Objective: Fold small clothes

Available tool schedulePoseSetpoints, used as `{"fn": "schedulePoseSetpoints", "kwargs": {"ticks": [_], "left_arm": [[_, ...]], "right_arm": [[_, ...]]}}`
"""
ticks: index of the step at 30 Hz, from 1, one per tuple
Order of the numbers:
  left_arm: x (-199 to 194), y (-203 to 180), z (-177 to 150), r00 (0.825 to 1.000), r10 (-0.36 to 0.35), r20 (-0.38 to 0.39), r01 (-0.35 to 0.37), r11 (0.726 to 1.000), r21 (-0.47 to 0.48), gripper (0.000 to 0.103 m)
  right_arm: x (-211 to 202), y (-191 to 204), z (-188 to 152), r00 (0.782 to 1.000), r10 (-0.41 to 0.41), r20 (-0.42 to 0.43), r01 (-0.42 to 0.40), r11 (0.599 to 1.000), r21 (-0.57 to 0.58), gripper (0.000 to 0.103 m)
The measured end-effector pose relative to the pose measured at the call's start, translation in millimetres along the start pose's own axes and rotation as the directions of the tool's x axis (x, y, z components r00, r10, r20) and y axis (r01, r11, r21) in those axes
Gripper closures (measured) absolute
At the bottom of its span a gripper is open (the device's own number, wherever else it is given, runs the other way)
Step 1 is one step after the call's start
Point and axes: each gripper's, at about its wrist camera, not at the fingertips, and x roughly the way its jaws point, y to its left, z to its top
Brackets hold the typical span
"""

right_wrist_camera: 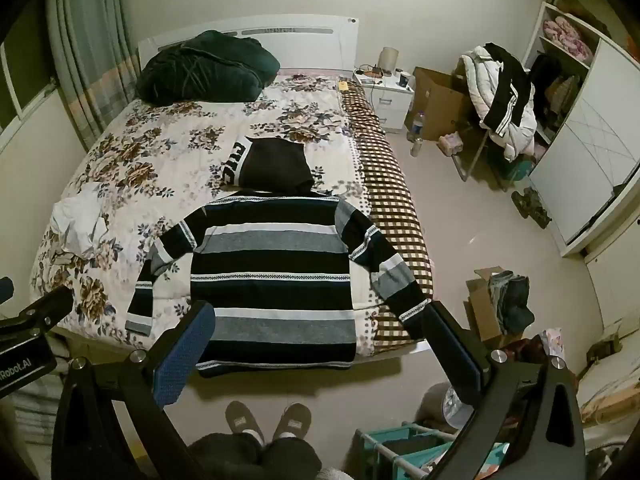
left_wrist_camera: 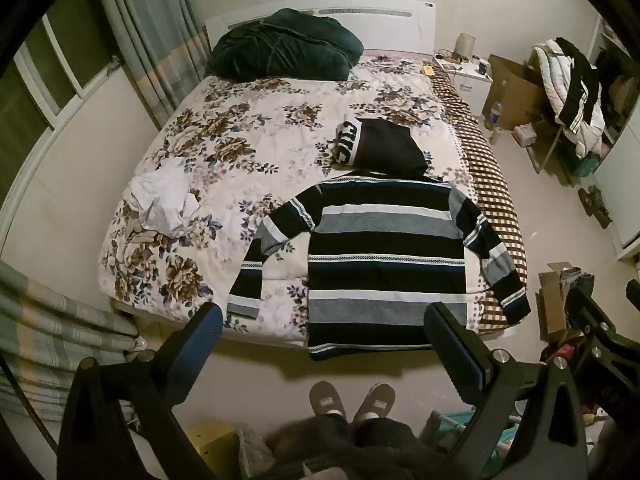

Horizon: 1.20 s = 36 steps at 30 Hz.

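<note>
striped sweater (left_wrist_camera: 384, 248) flat on bed (left_wrist_camera: 248, 128), both tools wide

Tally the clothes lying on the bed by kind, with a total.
Striped sweater, spread flat: 1
Folded black garment with white lettering: 1
Crumpled white garment: 1
Dark green bundle by the headboard, garment or blanket unclear: 1
Total: 4

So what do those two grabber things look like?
Both the left gripper and the right gripper have black frames with silver bolts, plus one blue bumpy pad and one dark one. The person wears grey slippers.
</note>
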Motion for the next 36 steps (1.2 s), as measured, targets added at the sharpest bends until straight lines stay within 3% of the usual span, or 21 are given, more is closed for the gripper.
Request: {"fn": "schedulePoseSetpoints", "kwargs": {"ticks": [36], "left_arm": [[1,0,0,1.0,-0.003,0.005,0.003,1.0,-0.001,0.0]], "right_arm": [[0,12,10,1.0,0.004,-0.004,-0.004,1.0,-0.009,0.0]]}}
